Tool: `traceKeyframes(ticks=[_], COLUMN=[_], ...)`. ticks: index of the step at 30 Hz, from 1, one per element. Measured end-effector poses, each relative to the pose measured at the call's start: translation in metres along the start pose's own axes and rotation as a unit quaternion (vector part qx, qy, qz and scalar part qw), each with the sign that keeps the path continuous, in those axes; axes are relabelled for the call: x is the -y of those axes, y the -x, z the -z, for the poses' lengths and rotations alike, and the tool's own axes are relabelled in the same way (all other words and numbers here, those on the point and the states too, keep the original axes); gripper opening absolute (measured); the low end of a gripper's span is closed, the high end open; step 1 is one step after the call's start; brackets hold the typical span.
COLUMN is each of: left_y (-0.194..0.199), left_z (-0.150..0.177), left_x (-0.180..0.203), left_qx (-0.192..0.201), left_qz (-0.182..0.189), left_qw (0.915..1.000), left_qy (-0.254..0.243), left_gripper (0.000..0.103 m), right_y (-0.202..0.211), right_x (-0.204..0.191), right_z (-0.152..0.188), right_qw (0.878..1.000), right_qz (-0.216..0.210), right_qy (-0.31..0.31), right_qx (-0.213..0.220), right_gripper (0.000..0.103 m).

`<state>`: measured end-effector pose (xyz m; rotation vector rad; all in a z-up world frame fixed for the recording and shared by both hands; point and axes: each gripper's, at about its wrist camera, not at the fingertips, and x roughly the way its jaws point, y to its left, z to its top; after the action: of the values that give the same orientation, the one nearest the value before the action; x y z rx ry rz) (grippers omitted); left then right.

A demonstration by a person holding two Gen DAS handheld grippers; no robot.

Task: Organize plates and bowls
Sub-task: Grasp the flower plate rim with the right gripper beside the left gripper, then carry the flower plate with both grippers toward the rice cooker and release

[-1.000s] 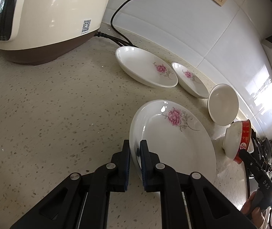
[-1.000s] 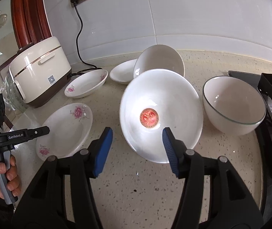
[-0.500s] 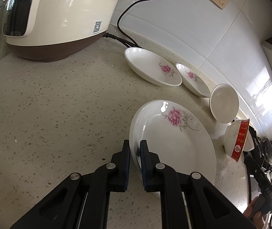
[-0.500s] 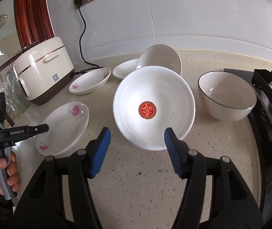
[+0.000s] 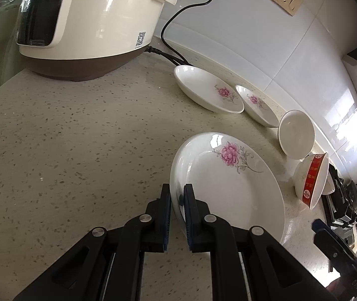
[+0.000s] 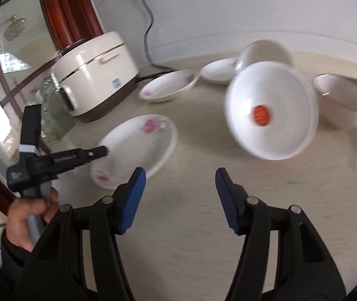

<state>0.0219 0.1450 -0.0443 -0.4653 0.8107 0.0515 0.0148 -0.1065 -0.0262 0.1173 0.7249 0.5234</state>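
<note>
On the counter (image 5: 78, 130), left tongs (image 5: 177, 198) pinch the flowered plate's (image 5: 228, 188) rim.

FREE: you are looking at open speckled counter (image 5: 83, 135) left of the held plate (image 5: 228, 188), up to the rice cooker (image 5: 90, 25) | BLOCKED: two flowered plates (image 5: 208, 90) and a tilted white bowl (image 5: 296, 135) are lining the back wall | RIGHT: red-marked bowl (image 6: 271, 110) and plain bowl (image 6: 344, 100) are crowding the stove side.

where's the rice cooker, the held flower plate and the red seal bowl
rice cooker (image 5: 88, 25): left wrist view, cream body
flower plate (image 5: 228, 190): left wrist view, plate's well
red seal bowl (image 6: 271, 110): right wrist view, white inside
</note>
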Motion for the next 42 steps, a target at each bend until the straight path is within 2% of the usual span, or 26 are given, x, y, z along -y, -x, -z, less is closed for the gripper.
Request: traceKeyframes(ticks=[4,6,10,18,32,42], left_y=[0.005,0.006,0.009,0.021,0.071,0.086], left_z=[0.003,0.004,0.006,0.007,-0.010,-0.016], left_x=[-0.003,-0.004,-0.005,-0.019,-0.082,-0.130], left_qx=[0.002,0.003,0.002,0.012,0.064,0.082], left_qz=[-0.002,-0.002,0.000,-0.002,-0.034,-0.062], left_qw=[1.0000,1.0000,0.9999,0.9999,0.9961,0.9898], left_qy=[-0.004,-0.007,-0.011,0.000,0.051,0.099], left_gripper=[0.011,0.011,0.011,0.011,0.010,0.010], right_y=[-0.031,-0.051,-0.080,-0.087,-0.109,-0.139], right_x=[-0.015,-0.018,-0.016,-0.034,-0.101,-0.153], right_z=[-0.008,-0.011,-0.011,-0.011,-0.025,-0.036], right_qw=[0.999,0.998,0.995,0.995,0.992,0.986], right_qz=[-0.016,-0.013,-0.023,-0.019,-0.071,-0.100], right_qy=[-0.014,-0.023,-0.048,-0.033,0.009,0.049], right_qx=[-0.029,-0.052,-0.088,-0.092,-0.104,-0.127], right_gripper=[0.061,0.057,0.023,0.023,0.023,0.023])
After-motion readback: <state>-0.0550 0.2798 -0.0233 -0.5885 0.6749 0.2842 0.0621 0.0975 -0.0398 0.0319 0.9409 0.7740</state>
